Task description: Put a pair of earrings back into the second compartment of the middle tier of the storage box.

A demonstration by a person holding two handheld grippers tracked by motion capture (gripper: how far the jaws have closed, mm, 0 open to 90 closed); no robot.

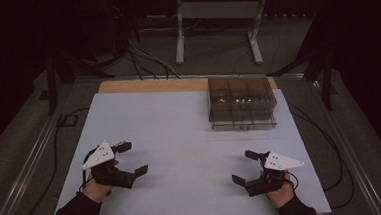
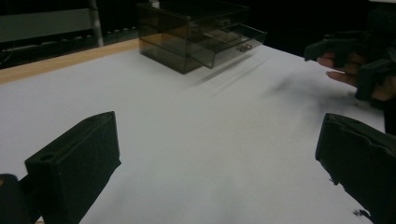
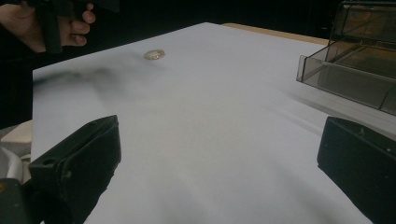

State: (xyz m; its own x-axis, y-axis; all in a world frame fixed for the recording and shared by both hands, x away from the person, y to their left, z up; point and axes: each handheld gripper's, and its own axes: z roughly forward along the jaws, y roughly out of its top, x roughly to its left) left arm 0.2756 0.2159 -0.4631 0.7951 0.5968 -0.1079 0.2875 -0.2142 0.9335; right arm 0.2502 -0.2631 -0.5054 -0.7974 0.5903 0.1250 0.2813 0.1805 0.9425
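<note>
Two claws rest low over the near part of the white bench [image 1: 190,137], one in each of the person's hands. The left claw [image 1: 130,158] sits at the near left, its two black jaws spread wide apart with nothing between them; in the left gripper view the same jaws stand at either side with bare white bench between. The right claw [image 1: 246,167] sits at the near right, likewise spread wide and holding nothing, and points toward the left.

A smoky, see-through drawer box [image 1: 242,103] stands at the far right of the bench, well apart from both claws. Its lowest drawer [image 2: 233,41] is pulled partway out toward the near side, and small pale items lie in its upper compartments, too small to tell.

In the right gripper view a small ring-shaped object [image 3: 154,54] lies flat on the bench near the left hand [image 3: 28,25], apart from it and from both claws.
</note>
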